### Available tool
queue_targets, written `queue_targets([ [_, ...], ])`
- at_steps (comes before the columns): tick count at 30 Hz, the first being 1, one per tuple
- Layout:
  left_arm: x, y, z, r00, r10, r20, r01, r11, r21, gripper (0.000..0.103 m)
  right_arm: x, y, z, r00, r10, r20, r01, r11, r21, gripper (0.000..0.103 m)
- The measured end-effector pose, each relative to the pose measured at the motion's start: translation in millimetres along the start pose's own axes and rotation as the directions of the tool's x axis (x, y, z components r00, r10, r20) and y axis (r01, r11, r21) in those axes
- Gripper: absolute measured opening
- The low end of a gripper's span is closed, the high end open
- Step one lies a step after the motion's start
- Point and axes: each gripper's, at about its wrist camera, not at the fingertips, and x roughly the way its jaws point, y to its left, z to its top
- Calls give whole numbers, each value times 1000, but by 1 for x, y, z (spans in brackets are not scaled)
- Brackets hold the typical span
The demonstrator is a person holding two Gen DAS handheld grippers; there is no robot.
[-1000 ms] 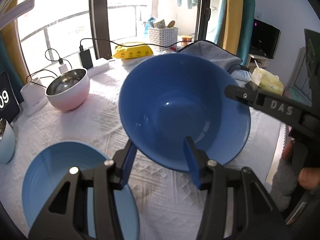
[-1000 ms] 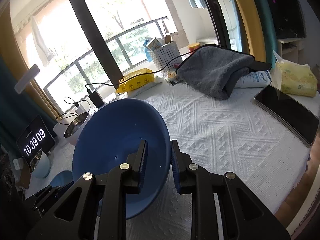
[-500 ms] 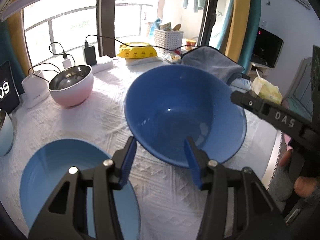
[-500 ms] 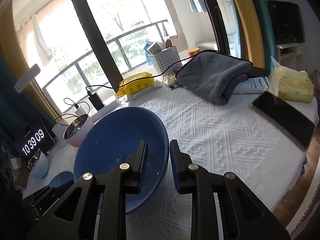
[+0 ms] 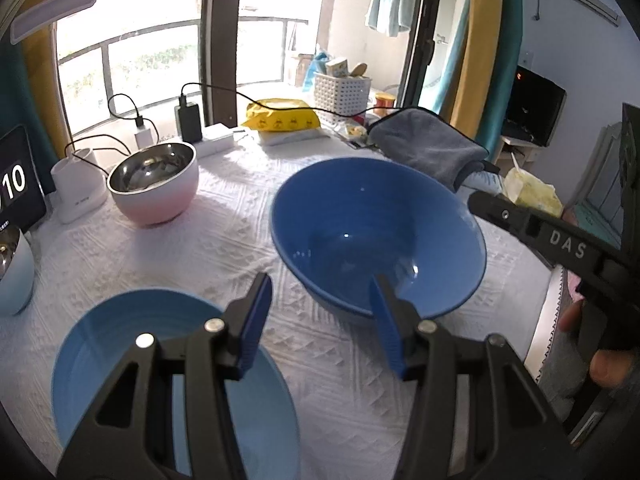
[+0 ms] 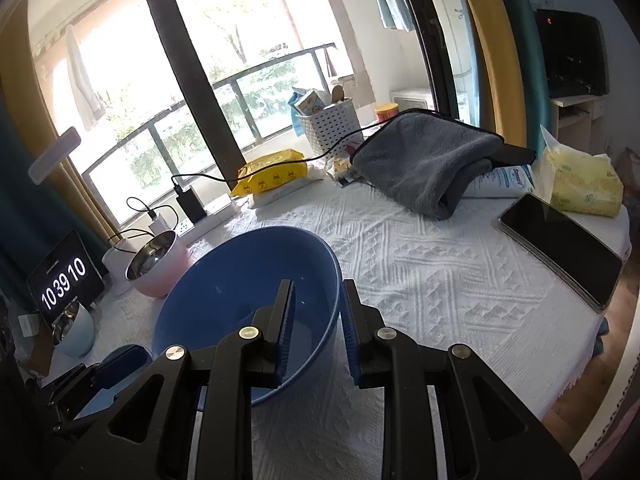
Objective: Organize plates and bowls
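A large dark blue bowl [image 5: 376,232] stands upright on the white tablecloth; it also shows in the right wrist view [image 6: 240,296]. My right gripper [image 6: 316,312] straddles the bowl's right rim, with a small gap between its jaws. My left gripper [image 5: 320,312] is open and empty, just in front of the bowl. A light blue plate [image 5: 120,344] lies at the front left under my left gripper. A pink bowl with a steel inside [image 5: 154,184] stands at the back left. A pale blue bowl [image 5: 14,276] is at the far left edge.
A clock display [image 6: 64,280], chargers and cables [image 5: 188,120], a yellow packet [image 5: 282,120], a white basket [image 5: 340,96] and a grey towel [image 6: 424,160] line the back. A phone [image 6: 560,248] and yellow tissue pack [image 6: 584,184] lie at the right table edge.
The blue bowl has come down from a tilted, lifted pose to rest level on the cloth. My right gripper's jaws have parted slightly at the rim. My left gripper stayed open.
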Motion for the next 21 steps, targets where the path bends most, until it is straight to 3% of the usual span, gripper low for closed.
queue_targets([
  [7, -9, 14, 5, 1000, -10, 18, 10, 1000, -15, 54, -8, 11, 7, 1000, -10, 19, 10, 1000, -16, 26],
  [11, -18, 23, 9, 999, -9, 39, 10, 1000, -20, 60, -15, 19, 13, 999, -5, 41, 6, 1000, -23, 34],
  [21, -43, 45, 26, 995, 22, 101, -23, 1000, 8, 63, -25, 51, 24, 997, 29, 70, -24, 997, -69, 35],
])
